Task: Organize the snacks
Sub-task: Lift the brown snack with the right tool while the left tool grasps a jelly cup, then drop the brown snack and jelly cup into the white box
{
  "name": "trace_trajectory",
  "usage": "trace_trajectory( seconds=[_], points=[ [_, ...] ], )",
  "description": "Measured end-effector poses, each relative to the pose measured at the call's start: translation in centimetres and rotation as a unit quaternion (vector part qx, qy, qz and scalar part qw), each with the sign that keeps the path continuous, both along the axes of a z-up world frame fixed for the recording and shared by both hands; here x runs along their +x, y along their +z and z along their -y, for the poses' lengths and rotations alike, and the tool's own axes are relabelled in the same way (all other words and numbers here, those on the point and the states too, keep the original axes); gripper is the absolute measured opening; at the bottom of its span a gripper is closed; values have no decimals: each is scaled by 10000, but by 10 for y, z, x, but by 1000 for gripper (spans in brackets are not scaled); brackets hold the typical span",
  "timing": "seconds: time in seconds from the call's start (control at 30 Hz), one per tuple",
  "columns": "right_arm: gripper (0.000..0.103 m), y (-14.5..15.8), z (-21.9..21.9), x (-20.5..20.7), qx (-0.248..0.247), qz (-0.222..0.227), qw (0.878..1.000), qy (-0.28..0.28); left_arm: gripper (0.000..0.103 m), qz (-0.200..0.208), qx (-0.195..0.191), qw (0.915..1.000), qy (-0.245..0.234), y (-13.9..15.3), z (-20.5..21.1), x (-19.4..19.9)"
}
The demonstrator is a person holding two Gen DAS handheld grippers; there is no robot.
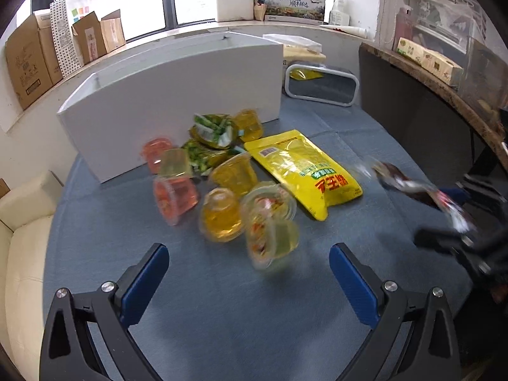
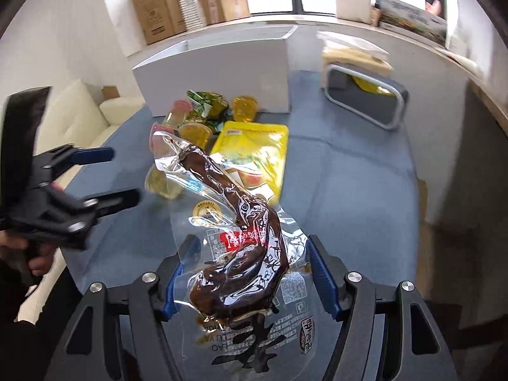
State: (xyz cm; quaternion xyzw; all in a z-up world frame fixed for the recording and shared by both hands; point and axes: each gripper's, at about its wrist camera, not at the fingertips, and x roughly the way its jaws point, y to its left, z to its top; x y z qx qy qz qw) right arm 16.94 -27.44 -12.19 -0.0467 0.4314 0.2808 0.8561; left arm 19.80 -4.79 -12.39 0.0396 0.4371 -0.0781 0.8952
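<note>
My right gripper [image 2: 250, 247] is shut on a clear vacuum pack of dark braised meat [image 2: 241, 231], held above the blue tablecloth [image 2: 349, 174]. In the left wrist view that pack [image 1: 409, 187] hangs blurred at the right, in the right gripper [image 1: 451, 212]. My left gripper [image 1: 249, 273] is open and holds nothing, just short of a pile of jelly cups [image 1: 222, 219]. Among the cups lie green snack packets [image 1: 212, 130] and a yellow pouch [image 1: 304, 171]. Seen from the right wrist, the left gripper [image 2: 108, 176] is at the left, a hand on its handle.
A white box [image 1: 171, 95] stands behind the snack pile. A grey basket [image 1: 320, 85] with a yellow packet inside sits at the back right. Cardboard boxes [image 1: 28, 63] line the windowsill, a cream sofa [image 1: 22, 222] is at the left and a wooden counter [image 1: 444, 92] at the right.
</note>
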Motion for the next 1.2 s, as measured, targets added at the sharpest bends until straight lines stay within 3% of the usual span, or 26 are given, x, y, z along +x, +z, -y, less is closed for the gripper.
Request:
trace_trajectory(
  seconds=[0.1, 0.17, 0.23, 0.27, 0.5, 0.87, 1.2],
  points=[
    [72, -1, 5, 8, 108, -32, 9999, -119, 99, -100, 120, 9998, 77, -12, 13, 13],
    [72, -2, 7, 6, 141, -63, 9998, -160, 81, -170, 145, 9996, 162, -18, 16, 18],
    [72, -1, 7, 4, 154, -71, 9997, -157, 49, -332, 35, 9993, 155, -24, 17, 24],
    [72, -1, 6, 5, 174, -83, 9997, -163, 45, -416, -22, 9990, 152, -28, 16, 26],
    [72, -2, -1, 9, 315, -107, 9994, -105, 44, -339, -399, 9984, 232, -21, 0, 15],
    [72, 7, -21, 12, 468, -91, 9989, -8, 44, 119, -760, 9966, 289, 29, -42, -17],
    [72, 51, -62, 33, 624, 291, 9975, 179, 44, 691, -708, 9945, 347, 82, -76, -17]
  ],
)
